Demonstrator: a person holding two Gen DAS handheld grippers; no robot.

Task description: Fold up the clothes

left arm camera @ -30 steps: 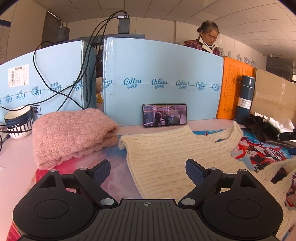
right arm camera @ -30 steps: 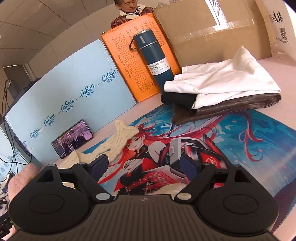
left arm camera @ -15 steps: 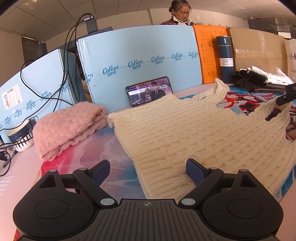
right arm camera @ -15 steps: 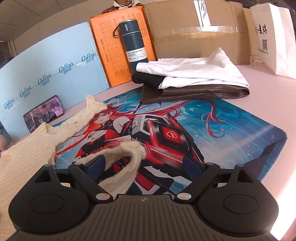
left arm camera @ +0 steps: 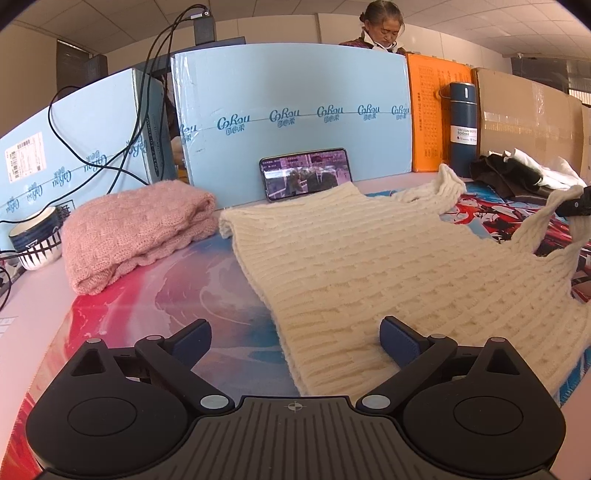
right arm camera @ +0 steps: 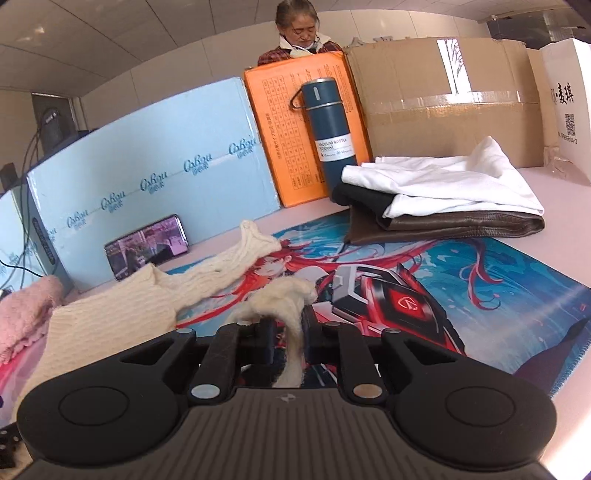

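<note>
A cream knitted vest (left arm camera: 369, 258) lies spread on the printed desk mat (left arm camera: 177, 295), hem toward the left wrist camera. My left gripper (left arm camera: 295, 338) stands open over the hem's near corner, its right pad resting on the knit, the left over bare mat. My right gripper (right arm camera: 286, 336) is shut on the vest's near shoulder strap (right arm camera: 284, 299), which bunches above the jaws. The other strap (right arm camera: 255, 240) lies flat on the mat (right arm camera: 461, 280). In the left wrist view the right gripper's tip (left arm camera: 576, 205) holds that strap lifted at the far right.
A folded pink sweater (left arm camera: 136, 229) lies left of the vest, a mug (left arm camera: 35, 236) beyond it. A phone (left arm camera: 306, 179) leans on blue boxes (left arm camera: 295, 110). Folded white and brown clothes (right arm camera: 443, 199), a blue flask (right arm camera: 328, 129) and cartons stand behind. A person (right arm camera: 299, 33) sits behind the boxes.
My right gripper has shut on the near shoulder strap, which lay loose between its open fingers before. The left gripper has drawn back and lowered over the hem, still open.
</note>
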